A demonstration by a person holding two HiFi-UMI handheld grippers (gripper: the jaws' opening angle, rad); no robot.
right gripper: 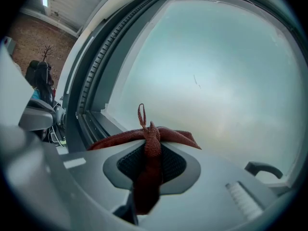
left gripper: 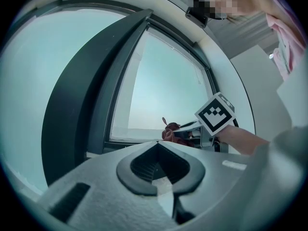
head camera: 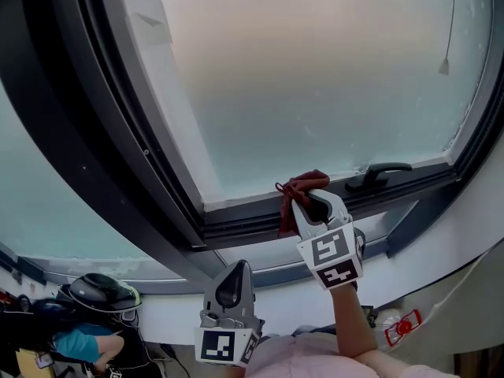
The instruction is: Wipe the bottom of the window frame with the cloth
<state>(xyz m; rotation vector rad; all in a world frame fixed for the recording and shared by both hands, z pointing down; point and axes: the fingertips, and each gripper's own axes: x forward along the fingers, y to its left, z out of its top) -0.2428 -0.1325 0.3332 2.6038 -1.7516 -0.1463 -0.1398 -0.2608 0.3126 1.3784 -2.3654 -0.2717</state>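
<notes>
We hold the right gripper [head camera: 309, 198] up at the bottom of the dark window frame [head camera: 236, 225], its jaws clamped on a dark red cloth [head camera: 293, 189]. In the right gripper view the cloth runs down between the jaws and spreads to either side over their tips, with a small loop standing above it. The cloth is bunched at the frame's lower rail, just under the frosted pane [head camera: 315, 77] and left of the black window handle [head camera: 379, 172]. Our left gripper [head camera: 234, 278] hangs lower and further left, apart from the frame, with its jaws together and nothing between them.
</notes>
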